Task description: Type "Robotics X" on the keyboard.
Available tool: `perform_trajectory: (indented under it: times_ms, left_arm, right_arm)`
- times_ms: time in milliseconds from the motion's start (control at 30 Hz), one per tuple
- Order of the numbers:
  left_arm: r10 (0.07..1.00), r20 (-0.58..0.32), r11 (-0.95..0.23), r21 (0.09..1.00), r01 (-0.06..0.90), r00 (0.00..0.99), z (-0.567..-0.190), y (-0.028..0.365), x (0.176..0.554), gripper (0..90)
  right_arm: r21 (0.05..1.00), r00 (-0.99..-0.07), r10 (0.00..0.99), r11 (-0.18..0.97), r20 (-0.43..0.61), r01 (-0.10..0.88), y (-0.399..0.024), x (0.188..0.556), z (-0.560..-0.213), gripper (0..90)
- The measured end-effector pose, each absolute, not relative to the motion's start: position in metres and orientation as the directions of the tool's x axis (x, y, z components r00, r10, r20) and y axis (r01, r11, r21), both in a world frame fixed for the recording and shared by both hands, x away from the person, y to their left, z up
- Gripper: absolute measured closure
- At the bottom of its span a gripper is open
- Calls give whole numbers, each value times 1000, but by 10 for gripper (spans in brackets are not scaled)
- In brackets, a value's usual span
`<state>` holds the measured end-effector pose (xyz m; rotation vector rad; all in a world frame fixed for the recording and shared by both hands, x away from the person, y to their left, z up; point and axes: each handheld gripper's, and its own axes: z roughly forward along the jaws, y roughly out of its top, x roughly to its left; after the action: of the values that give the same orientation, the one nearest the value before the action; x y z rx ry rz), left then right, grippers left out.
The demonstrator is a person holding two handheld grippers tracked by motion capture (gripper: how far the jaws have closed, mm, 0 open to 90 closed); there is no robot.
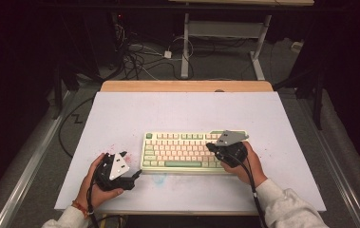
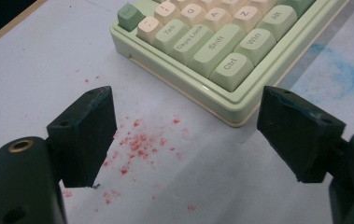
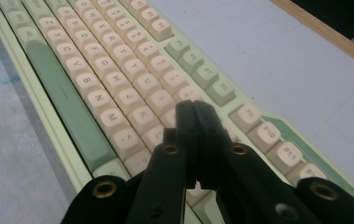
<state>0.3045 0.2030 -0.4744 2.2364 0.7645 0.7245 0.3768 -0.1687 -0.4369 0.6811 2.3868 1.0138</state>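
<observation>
The desk (image 1: 120, 114) carries a white sheet that covers nearly all of its top, leaving a strip of bare wood along the far edge. Most of the sheet is free: a broad stretch lies behind the keyboard, and wide margins run to the left and right edges.

The keyboard (image 1: 192, 152), pale green with cream keys, lies flat toward the near side of the desk, a little right of centre, its long side parallel to the near edge. A band of sheet separates its front rim from that edge.

The right gripper (image 1: 214, 148) rests over the keyboard's right end. In the right gripper view its fingers (image 3: 186, 121) are pressed together with nothing between them, their tips just above the cream keys.

The left gripper (image 1: 132, 164) sits near the keyboard's near left corner, apart from it. Its fingers (image 2: 88, 135) stand wide with nothing between them, above the sheet.

Red specks (image 2: 135, 142) dot the sheet between those fingers, and a faint blue smear (image 2: 340, 70) marks it by the keyboard's front rim.
</observation>
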Motion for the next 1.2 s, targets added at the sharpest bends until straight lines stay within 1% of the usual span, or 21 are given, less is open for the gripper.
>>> perform_trajectory:
  times_ms: [233, 400, 500, 767, 900, 1033, 1200]
  left_arm:
    - [682, 279, -610, 727, 315, 676, -474, 204, 304, 181]
    - [676, 280, -618, 719, 317, 682, -476, 203, 305, 181]
    - [676, 277, -618, 718, 321, 683, -477, 203, 305, 181]
    - [675, 285, -624, 713, 321, 681, -477, 202, 306, 181]
    - [682, 278, -614, 720, 322, 676, -476, 203, 306, 181]
    - [691, 239, -589, 733, 340, 683, -476, 205, 306, 182]
    - [699, 231, -581, 735, 350, 677, -475, 206, 306, 196]
  right_arm:
    - [727, -787, 576, 635, -220, 262, -146, 387, -443, 900]
    - [707, -782, 582, 650, -225, 281, -139, 394, -449, 900]
    - [676, -790, 572, 674, -222, 298, -137, 398, -455, 900]
    - [724, -780, 590, 630, -209, 282, -142, 392, -447, 900]
    - [756, -782, 589, 603, -205, 255, -147, 385, -438, 900]
    - [789, -779, 594, 569, -200, 231, -154, 378, -429, 896]
    - [814, -774, 601, 541, -196, 214, -162, 372, -422, 836]
